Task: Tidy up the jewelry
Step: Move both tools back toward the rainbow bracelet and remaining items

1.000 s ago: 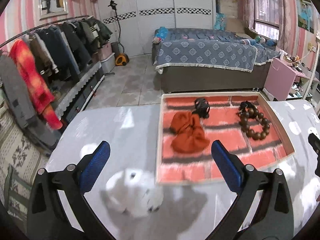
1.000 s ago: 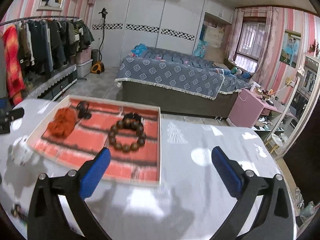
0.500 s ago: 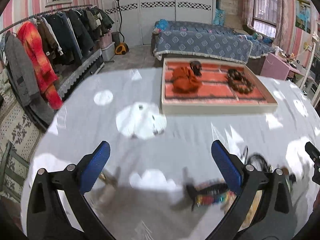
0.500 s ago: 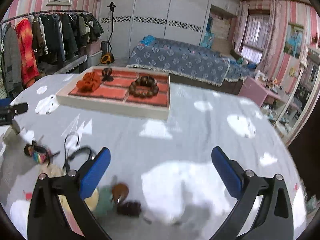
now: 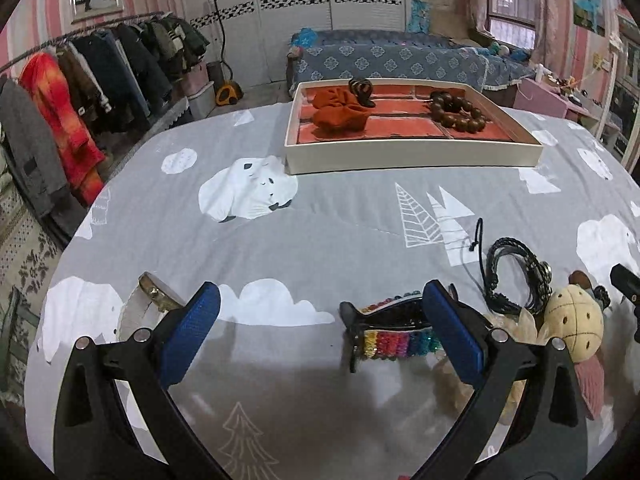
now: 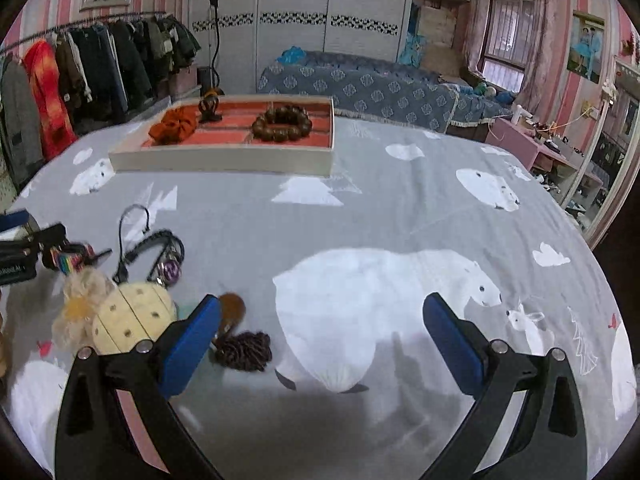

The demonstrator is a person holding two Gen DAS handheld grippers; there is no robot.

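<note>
Both grippers had pulled back from the tray since a second ago, so the loose pile near me came into view. Largest first: grey bear-print cloth [image 5: 320, 240] covered the table, bedroom behind it, blue-quilted bed [image 5: 400, 64], clothes rail [image 5: 80, 80] on the left.

White shallow tray with red brick-pattern lining [image 5: 412, 156] sat at the far side, well apart from the pile. It already held an orange fabric scrunchie [image 5: 340, 114], a dark wooden bead bracelet [image 5: 458, 114] and a small black hair clip [image 5: 360, 88]; I judged those sorted.

Unsorted pieces lay near the front edge, probably dumped there as the pick zone: cream pineapple-shaped plush charm [image 6: 132, 316], black braided cord bracelet [image 5: 516, 276], rainbow-beaded hair clip [image 5: 396, 332], dark brown tassel piece [image 6: 242, 350], gold-edged bangle [image 5: 154, 292] off to the left.

My left gripper [image 5: 320, 336] hung low with jaws wide apart, nothing between them; the rainbow clip sat just beside its right pad, so I judged it the next pick. My right gripper [image 6: 320, 340] was also spread wide and empty, tassel just beside its left pad.

Roughly a third done, I'd say.
</note>
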